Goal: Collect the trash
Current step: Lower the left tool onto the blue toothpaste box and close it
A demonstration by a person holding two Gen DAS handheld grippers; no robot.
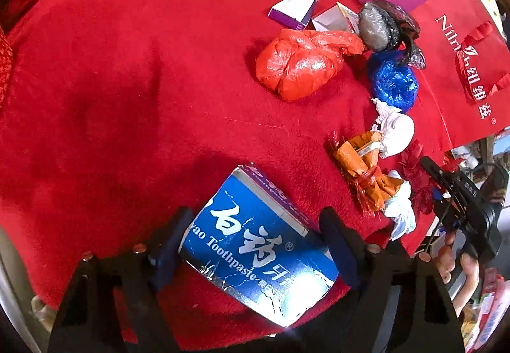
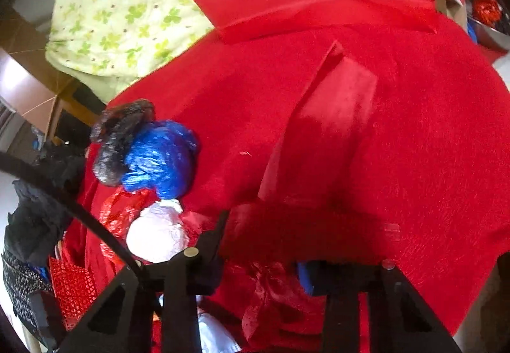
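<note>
**Both tongs down on the trash pile**

Left tongs (image 1: 255,244) straddle the blue toothpaste box (image 1: 255,244), which lies crumpled on the red blanket (image 1: 111,82); my fingers (image 1: 172,244) stand at either side of it, and I cannot tell whether the pads press yet; right tongs (image 2: 258,270) have closed most of the way around a crumpled red wrapper (image 2: 274,295), which sits between the jaws at the blanket's near edge, though I cannot tell if it is truly pinched; beside them I see a white wad (image 2: 156,232), a blue plastic ball (image 2: 159,158) and a dark plastic bundle (image 2: 118,139) touching it; from the left view, an orange-red bag bundle (image 1: 299,63), two small cartons (image 1: 296,5), an orange wrapper tied in red (image 1: 363,168) and a red tote bag (image 1: 462,60) lie farther across; a hand (image 1: 459,267) grips the right handle.
</note>
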